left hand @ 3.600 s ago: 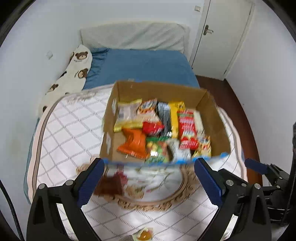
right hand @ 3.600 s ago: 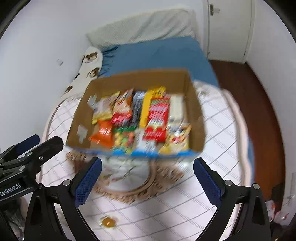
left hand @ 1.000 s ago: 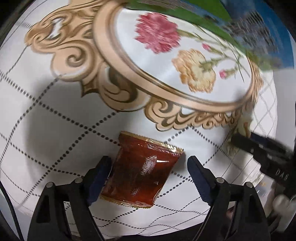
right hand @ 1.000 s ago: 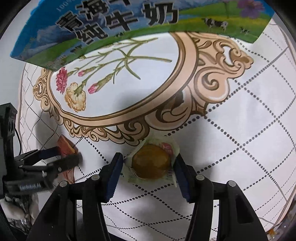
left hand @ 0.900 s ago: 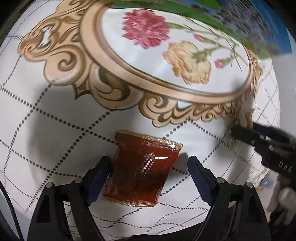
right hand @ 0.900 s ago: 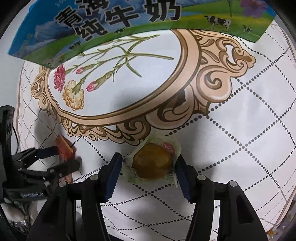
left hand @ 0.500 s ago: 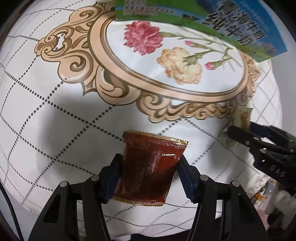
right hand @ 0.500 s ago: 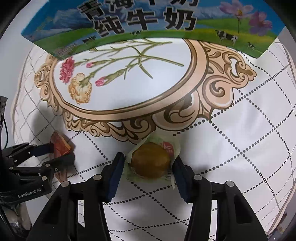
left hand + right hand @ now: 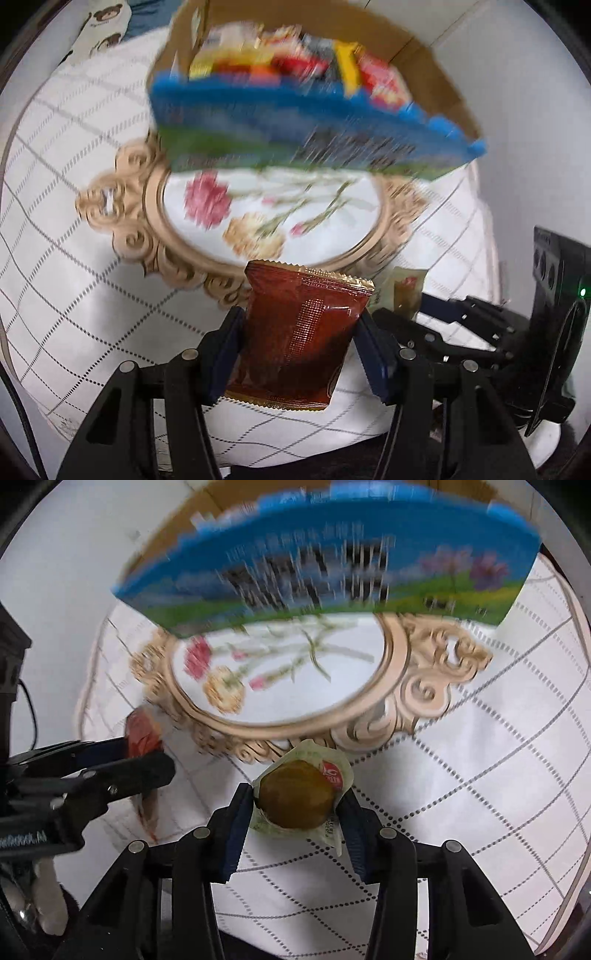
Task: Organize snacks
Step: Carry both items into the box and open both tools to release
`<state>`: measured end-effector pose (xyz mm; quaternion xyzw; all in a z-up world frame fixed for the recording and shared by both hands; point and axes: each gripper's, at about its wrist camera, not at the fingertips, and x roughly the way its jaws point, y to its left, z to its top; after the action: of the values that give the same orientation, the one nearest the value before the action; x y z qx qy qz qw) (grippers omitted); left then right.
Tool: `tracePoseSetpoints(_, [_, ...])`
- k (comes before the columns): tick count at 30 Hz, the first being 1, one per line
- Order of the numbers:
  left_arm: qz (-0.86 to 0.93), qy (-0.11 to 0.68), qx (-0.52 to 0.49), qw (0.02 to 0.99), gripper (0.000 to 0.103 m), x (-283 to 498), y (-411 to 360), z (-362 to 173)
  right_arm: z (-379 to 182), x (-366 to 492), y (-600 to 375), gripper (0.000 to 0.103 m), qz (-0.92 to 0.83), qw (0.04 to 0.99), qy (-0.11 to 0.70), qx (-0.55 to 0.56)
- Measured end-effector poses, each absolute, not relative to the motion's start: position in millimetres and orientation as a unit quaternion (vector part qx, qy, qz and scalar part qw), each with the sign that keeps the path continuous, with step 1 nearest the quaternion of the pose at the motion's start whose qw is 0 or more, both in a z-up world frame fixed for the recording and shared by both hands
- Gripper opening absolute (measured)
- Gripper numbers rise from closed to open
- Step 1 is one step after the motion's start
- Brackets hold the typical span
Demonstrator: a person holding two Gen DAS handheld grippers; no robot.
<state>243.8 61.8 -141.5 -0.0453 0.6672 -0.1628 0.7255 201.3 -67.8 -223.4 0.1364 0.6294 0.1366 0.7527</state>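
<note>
Left gripper (image 9: 299, 354): black plastic arms, blue pads, clamped on a dark red glossy foil snack packet (image 9: 301, 332). Packet is flat and rectangular, with gold serrated seals top and bottom and a fine embossed patch mid-face. It sits upright between the pads, above the cloth.

Right gripper (image 9: 293, 818): same build, closed tight on a small round brown pastry in a clear crinkly wrapper (image 9: 297, 799). Wrapper has pale green edges and a red logo at upper right; its film bunches out past both pads.

In the left wrist view the right gripper's pastry wrapper shows just right of the red packet; in the right wrist view the left gripper's red packet shows at far left.

Below both: white quilted tablecloth (image 9: 461, 775) with a dotted grey diamond grid and a printed beige scrollwork oval framing pink and yellow carnations.

Beyond the oval: open corrugated cardboard box with a blue-and-green printed front (image 9: 295, 122), motion-blurred, packed with mixed colourful snack packs (image 9: 295, 66). Print unreadable in the blur.
</note>
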Motion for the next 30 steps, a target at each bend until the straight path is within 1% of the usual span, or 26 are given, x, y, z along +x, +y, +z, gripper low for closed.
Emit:
tracePoseSetpoints(1, [-0.168,0.662,-0.052,0.729,0.056,250,63,-139,-214,201,-71,0.049,0.14,0.757,0.621,0.143])
tracePoseSetpoints(8, [-0.187,0.62,-0.081,0.757,0.056,310,47,-73,-128,231,-106,0.049,0.161,0.799,0.555,0.167])
tracePoseSetpoints(11, [-0.176,0.613,-0.084,0.766,0.057,349,37,-67,-105,262,-113,0.049,0.156,0.816,0.533,0.162])
tracePoseSetpoints(13, [-0.168,0.62,-0.093,0.761,0.057,373,35,-75,-97,285,-119,0.049,0.153,0.821,0.526,0.16])
tracePoseSetpoints(17, [-0.139,0.642,-0.094,0.748,0.057,414,34,-98,-99,332,-120,0.049,0.146,0.819,0.532,0.156])
tracePoseSetpoints(20, [-0.116,0.661,-0.081,0.737,0.057,434,38,-117,-114,359,-123,0.049,0.138,0.809,0.551,0.151])
tracePoseSetpoints(25, [-0.071,0.689,-0.059,0.719,0.057,449,51,-151,-148,377,-124,0.049,0.127,0.783,0.59,0.148])
tracePoseSetpoints(26, [-0.065,0.692,-0.058,0.716,0.057,449,53,-155,-156,379,-125,0.052,0.121,0.777,0.599,0.148])
tracePoseSetpoints(28, [-0.052,0.698,-0.06,0.712,0.061,449,60,-163,-167,380,-126,0.052,0.115,0.765,0.616,0.148])
tracePoseSetpoints(29, [-0.05,0.698,-0.062,0.712,0.063,448,62,-165,-170,381,-128,0.057,0.11,0.763,0.618,0.152])
tracePoseSetpoints(30, [-0.048,0.696,-0.063,0.714,0.069,448,63,-166,-173,382,-129,0.072,0.106,0.761,0.622,0.152])
